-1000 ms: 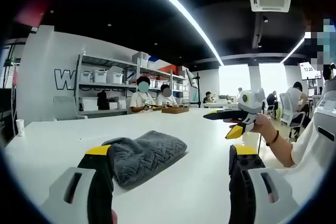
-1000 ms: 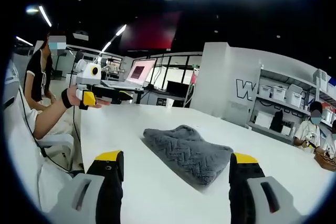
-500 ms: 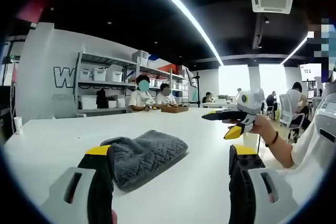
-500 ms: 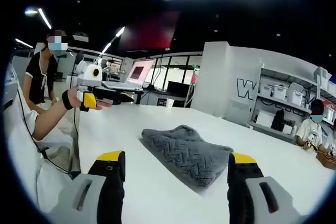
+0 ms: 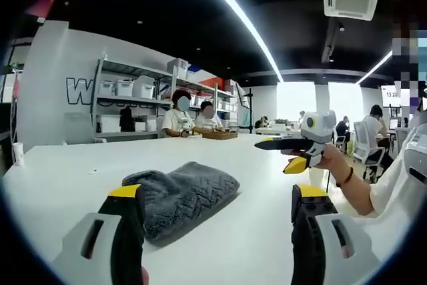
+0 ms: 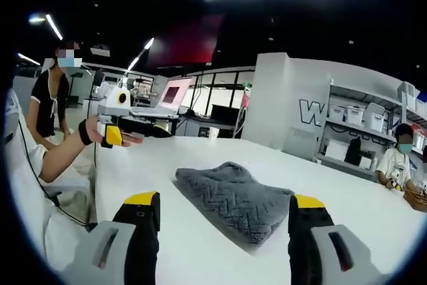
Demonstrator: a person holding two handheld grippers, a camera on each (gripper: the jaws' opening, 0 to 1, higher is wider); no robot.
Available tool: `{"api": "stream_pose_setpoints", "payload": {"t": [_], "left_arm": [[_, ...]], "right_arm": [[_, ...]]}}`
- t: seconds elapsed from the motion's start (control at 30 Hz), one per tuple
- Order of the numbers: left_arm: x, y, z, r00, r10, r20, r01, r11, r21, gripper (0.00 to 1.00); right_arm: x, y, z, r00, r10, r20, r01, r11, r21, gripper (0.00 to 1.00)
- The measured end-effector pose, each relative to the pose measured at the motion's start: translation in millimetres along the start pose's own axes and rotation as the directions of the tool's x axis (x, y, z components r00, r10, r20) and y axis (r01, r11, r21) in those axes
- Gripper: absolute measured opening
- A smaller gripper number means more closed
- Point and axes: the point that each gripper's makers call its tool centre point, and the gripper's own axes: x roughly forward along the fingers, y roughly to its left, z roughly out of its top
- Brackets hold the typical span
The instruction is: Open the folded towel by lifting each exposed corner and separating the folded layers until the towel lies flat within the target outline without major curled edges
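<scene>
towel lies folded on the white worktop, a thick grey bundle with a zigzag knit, still in layers and not yet opened. in the left claw view it sits ahead and a little to the left, its near edge just behind my left jaw; in the right claw view the towel lies between my two jaws and beyond them, one corner pointing toward me. my left claw is spread wide with nothing between the jaws, and my right claw is spread wide and bare as well. i hold both off the cloth and above the worktop, i judge so that each can come at the bundle from its own side and take a separate corner. in the left claw view my right claw shows well off to the right of the towel, raised, its jaws apart; in the right claw view my left claw hangs off to the left, also raised. i see no target outline on the worktop from here. the folds look soft and bulky, so i expect the top layer to peel off easily once pinched, and a deep pinch may catch two layers at once.
</scene>
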Motion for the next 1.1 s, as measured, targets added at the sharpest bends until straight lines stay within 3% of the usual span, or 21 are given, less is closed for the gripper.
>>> {"api": "stream_pose_setpoints", "payload": {"t": [0.97, 1.1], "left_arm": [[19.5, 15.9, -7.2, 1.0, 0.013, -0.022, -0.014, 0.999, -0.042, 0.91], [21.4, 14.5, -3.7, 1.0, 0.007, 0.006, -0.007, 0.999, -0.049, 0.91]], "right_arm": [[12.3, -17.3, -8.8, 0.999, -0.022, -0.029, 0.022, 0.999, 0.027, 0.75], [12.7, -19.1, -10.3, 0.999, -0.019, -0.027, 0.02, 0.999, 0.037, 0.75]]}}
